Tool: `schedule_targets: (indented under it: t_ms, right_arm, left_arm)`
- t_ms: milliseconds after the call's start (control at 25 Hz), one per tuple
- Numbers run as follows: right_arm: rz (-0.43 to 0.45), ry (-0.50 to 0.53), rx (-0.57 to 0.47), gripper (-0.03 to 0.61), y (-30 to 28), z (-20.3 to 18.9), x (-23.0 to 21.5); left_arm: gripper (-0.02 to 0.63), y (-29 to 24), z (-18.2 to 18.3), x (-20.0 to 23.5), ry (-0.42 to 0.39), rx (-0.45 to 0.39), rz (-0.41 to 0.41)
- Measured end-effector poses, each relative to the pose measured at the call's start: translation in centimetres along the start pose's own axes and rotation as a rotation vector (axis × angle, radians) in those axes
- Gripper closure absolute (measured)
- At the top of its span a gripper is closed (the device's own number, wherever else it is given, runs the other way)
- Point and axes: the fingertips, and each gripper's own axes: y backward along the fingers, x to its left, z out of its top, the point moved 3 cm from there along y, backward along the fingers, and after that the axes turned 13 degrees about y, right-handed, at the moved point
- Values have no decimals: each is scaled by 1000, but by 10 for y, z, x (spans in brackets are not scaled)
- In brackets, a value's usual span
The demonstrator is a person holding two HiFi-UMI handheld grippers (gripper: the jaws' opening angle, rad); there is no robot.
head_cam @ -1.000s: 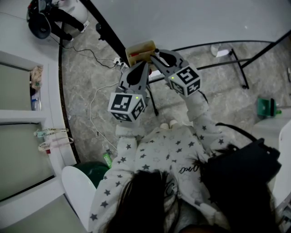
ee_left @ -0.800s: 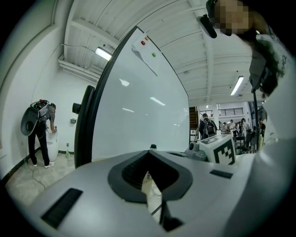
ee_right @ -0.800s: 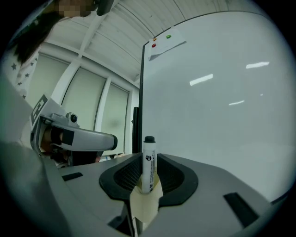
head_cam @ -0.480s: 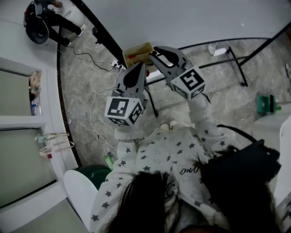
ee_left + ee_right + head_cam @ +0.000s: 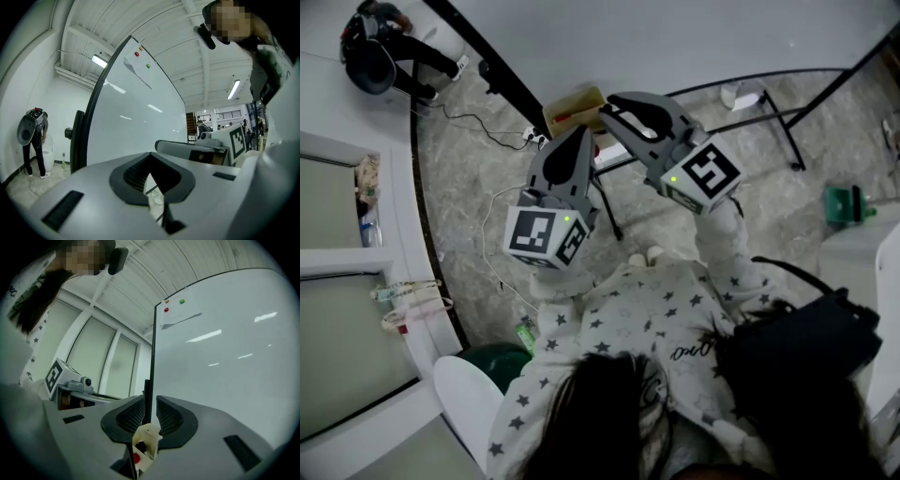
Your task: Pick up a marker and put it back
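Observation:
A cream marker tray (image 5: 572, 105) hangs at the foot of the whiteboard (image 5: 694, 37). My right gripper (image 5: 609, 101) hovers just right of and above it. In the right gripper view, this gripper (image 5: 150, 405) is shut on a thin black marker (image 5: 146, 391) that stands upright between the pads. The tray (image 5: 149, 436) lies right below, with a red marker (image 5: 136, 458) in it. My left gripper (image 5: 579, 136) hangs beside the right one, nearer me. Seen in the left gripper view, it (image 5: 151, 161) has its jaws together and holds nothing.
The whiteboard's black stand legs (image 5: 787, 131) spread over the marble floor. Cables (image 5: 502, 202) and a power strip (image 5: 534, 137) lie left of the tray. A person (image 5: 370, 52) stands far left. A green bin (image 5: 492, 361) sits near my feet and a black bag (image 5: 806, 347) hangs at my right.
Both grippers have risen a little toward my head and look larger. The right one still holds the black marker over the tray. The view has shifted slightly.

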Motion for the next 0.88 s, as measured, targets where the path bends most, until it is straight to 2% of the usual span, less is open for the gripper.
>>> schedule_targets:
  t_ms: [200, 240, 880]
  right_arm:
    - [3, -4, 24, 499, 8, 7, 9]
    - [-1, -7, 22, 571, 10, 9, 11]
    - [-5, -32, 48, 572, 20, 10, 19]
  left_arm:
    - [613, 4, 3, -6, -5, -6, -13]
    - [614, 5, 4, -9, -4, -4, -15]
    - [614, 9, 16, -20, -23, -15, -45]
